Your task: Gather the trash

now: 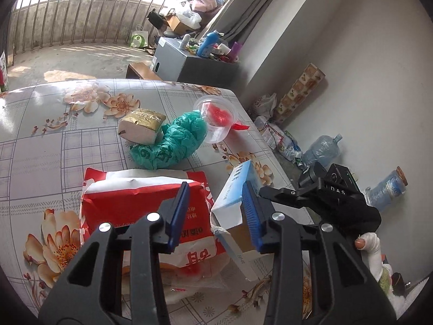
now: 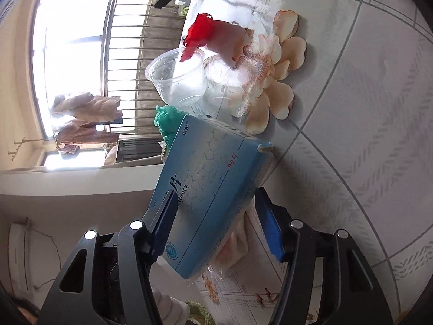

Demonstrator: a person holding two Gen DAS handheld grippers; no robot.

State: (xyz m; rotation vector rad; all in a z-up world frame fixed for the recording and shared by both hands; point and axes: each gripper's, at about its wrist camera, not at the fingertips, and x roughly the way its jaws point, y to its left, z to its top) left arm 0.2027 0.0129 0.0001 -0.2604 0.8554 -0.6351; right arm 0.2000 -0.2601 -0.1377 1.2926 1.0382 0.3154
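Right tool (image 2: 213, 222) has its jaws spread around the blue tablet box (image 2: 211, 189), one pad on each side of it, though I cannot tell from my feed whether they are pressing it yet or only bracketing it. Seen from the left wrist, the same box (image 1: 238, 197) stands tilted at the table's (image 1: 40, 140) edge, one end lifted and its open flap hanging down, with the right tool's black body just beyond it.

My left tool (image 1: 216, 214) is wide and holds nothing; it hangs over the red snack bag (image 1: 140, 205), which lies directly under its left finger, while the box sits against the inside of its right finger.

Further ahead of the left tool lie a crumpled green plastic bag (image 1: 173, 140), a wrapped tissue pack (image 1: 142, 126) beside it, and a clear plastic cup (image 1: 216, 119) with a red wrapper inside.

I judge this to be the pickup of the box, an early step with most of the trash uncollected. Next I would need to close the right tool firmly on the box's broad faces, since thin cardboard may crush or slip, then lift it clear. No bin is visible.
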